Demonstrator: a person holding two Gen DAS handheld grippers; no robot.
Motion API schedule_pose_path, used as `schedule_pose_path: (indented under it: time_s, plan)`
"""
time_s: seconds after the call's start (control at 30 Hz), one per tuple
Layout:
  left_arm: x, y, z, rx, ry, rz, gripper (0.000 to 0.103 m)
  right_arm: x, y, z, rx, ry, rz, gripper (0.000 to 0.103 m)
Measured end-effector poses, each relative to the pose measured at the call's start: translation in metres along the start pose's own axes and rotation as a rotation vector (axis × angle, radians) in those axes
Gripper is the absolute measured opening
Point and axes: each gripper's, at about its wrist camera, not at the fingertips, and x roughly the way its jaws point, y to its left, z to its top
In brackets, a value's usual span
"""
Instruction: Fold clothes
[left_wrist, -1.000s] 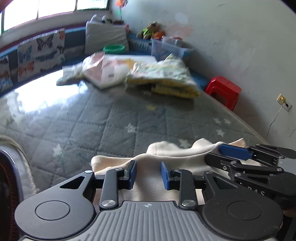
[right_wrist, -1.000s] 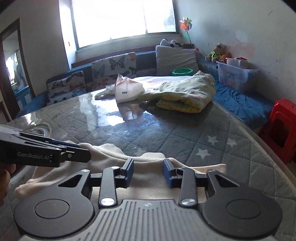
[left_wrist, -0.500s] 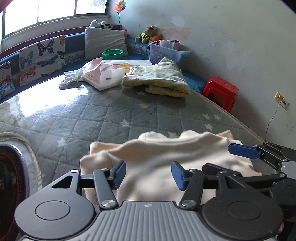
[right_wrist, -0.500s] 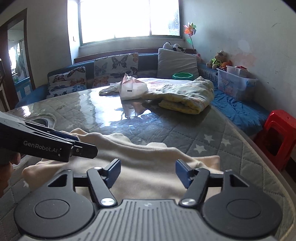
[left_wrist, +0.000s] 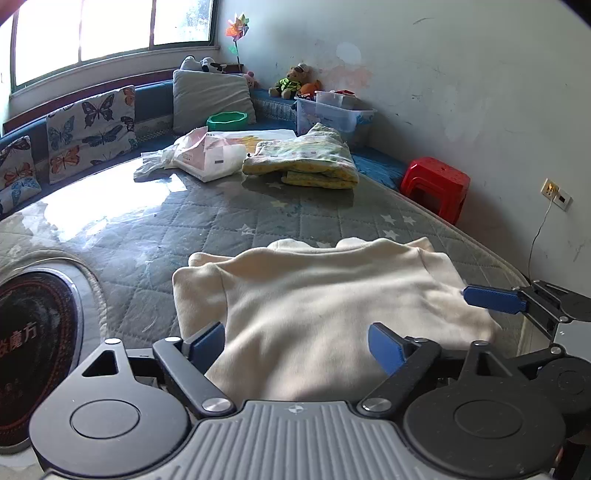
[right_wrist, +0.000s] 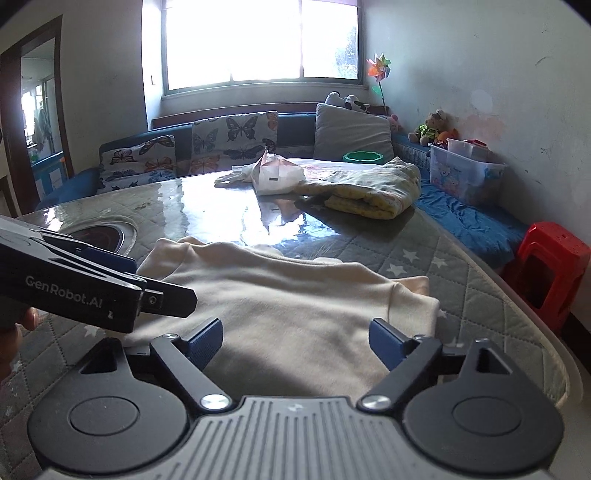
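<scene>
So, quick rundown:
shirt (left_wrist: 332, 306): cream, flat on quilted table (left_wrist: 229, 221), lower centre.
left gripper (left_wrist: 295, 343): jaws opening, nothing pinched.
right gripper (right_wrist: 295, 341): same, opening, empty.
upper centre: folded blanket (left_wrist: 306, 162), plastic bag (left_wrist: 207, 157).
right edge: red stool (left_wrist: 436, 184).
</scene>
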Motion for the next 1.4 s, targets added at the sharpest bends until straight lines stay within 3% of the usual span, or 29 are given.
schedule_pose_path:
  time_s: [0.4,1.4]
  plan:
    - [-0.025,0.001,-0.019,-0.019,0.001,0.028,0.103,-0.021,0.012,-0.015,-0.008,-0.010,-0.009,0.103]
    - [-0.040,0.020,-0.050,-0.102,0.079,0.131,0.103,-0.038,0.040,-0.029,-0.046,-0.007,0.008,0.103]
